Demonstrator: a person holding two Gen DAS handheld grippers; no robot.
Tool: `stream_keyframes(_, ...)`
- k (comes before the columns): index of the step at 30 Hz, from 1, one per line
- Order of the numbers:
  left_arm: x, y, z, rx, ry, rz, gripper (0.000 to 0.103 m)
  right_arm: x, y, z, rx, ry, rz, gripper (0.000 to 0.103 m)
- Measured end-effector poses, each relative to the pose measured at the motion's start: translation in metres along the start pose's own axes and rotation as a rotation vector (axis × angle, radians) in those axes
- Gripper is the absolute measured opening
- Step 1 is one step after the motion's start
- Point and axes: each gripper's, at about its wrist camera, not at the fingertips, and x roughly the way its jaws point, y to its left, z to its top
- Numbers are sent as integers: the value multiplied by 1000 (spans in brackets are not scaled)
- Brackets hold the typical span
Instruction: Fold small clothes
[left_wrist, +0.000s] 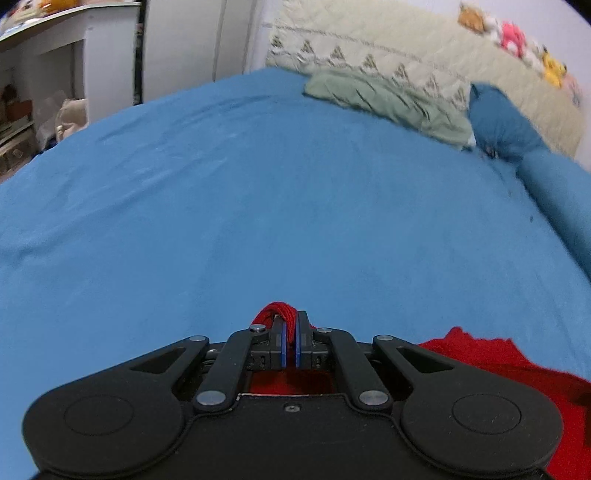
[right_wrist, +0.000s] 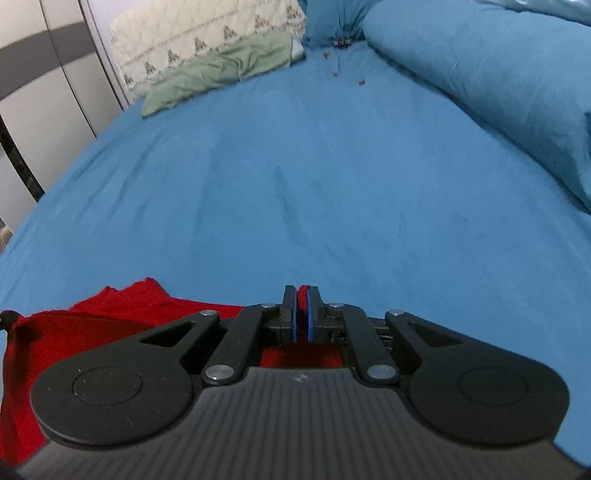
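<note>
My left gripper (left_wrist: 291, 332) is clamped on a bunched edge of the red garment (left_wrist: 491, 365); a loop of knit pokes up between its blue pads (left_wrist: 283, 343). The rest of the cloth trails off to the right of that gripper and under it, over the blue bed sheet (left_wrist: 258, 203). Whether it hangs free or lies on the bed there, I cannot tell.

Further along, my right gripper (right_wrist: 302, 310) is closed on another bit of the same red garment (right_wrist: 110, 314), with only a thin sliver of red showing between the jaws. From this side the cloth spreads away to the left, so the garment spans between my two grippers, at the near edge of the bed.

Ahead of both grippers the sheet is open and fairly smooth. A green folded cloth (right_wrist: 218, 74) and a patterned quilt (right_wrist: 207, 33) lie at the far end, well apart from my work, and a blue pillow (right_wrist: 498, 85) lies along the right.

I judge that I am carrying a held edge forward to lay or fold it. To do this well I should keep both grips firm and level, hold the edge taut between them without stretching the knit, and move the two grippers together so that the edge lands straight. The right grip looks shallow, so I should avoid any jerk that could pull the cloth out.
</note>
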Motion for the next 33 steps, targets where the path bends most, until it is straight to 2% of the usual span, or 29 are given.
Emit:
stream_keyframes(1,0,-2,2,13,14,9,11,0,1,2,2,6,-6,26)
stream_keyframes(2,1,-6,5,22,19,15,23,-3,0,1,2,2,-17,38)
stream_keyframes(3,-4,-5,7,28,19,27,35,-7,2,4,4,-4,-27,61)
stream_keyframes(4,-13,-4,6,39,4,34,60,-15,3,4,7,-19,-26,71)
stream_keyframes(5,-23,-4,5,56,-19,41,76,-25,6,2,4,-42,-19,81)
stream_keyframes(8,-60,-5,-6,118,-64,23,89,-52,21,-8,-53,-63,40,88)
stream_keyframes(11,-76,-7,-33,157,-8,-71,93,-57,43,-26,-164,-17,88,95)
stream_keyframes(13,-67,-8,-56,180,61,-84,93,-45,52,-38,-202,42,106,95)
stream_keyframes(15,-51,-4,-74,181,129,-69,91,-29,51,-49,-189,86,109,95)
stream_keyframes(18,-39,3,-90,192,157,-69,91,-3,36,-61,-136,148,61,94)
stream_keyframes(20,-36,5,-97,220,159,-61,91,2,25,-64,-102,124,24,94)
stream_keyframes(22,-35,6,-99,245,161,-66,92,3,20,-65,-63,121,30,94)
stream_keyframes(25,-37,6,-95,247,182,-66,91,0,27,-62,-89,130,27,94)
stream_keyframes(28,-56,0,-79,244,163,-59,90,-26,35,-49,-104,78,48,94)
stream_keyframes(30,-79,-6,-73,253,141,-48,91,-62,36,-40,-108,26,77,94)
stream_keyframes(33,-111,-23,-64,248,141,-50,96,-111,33,-32,-130,13,93,98)
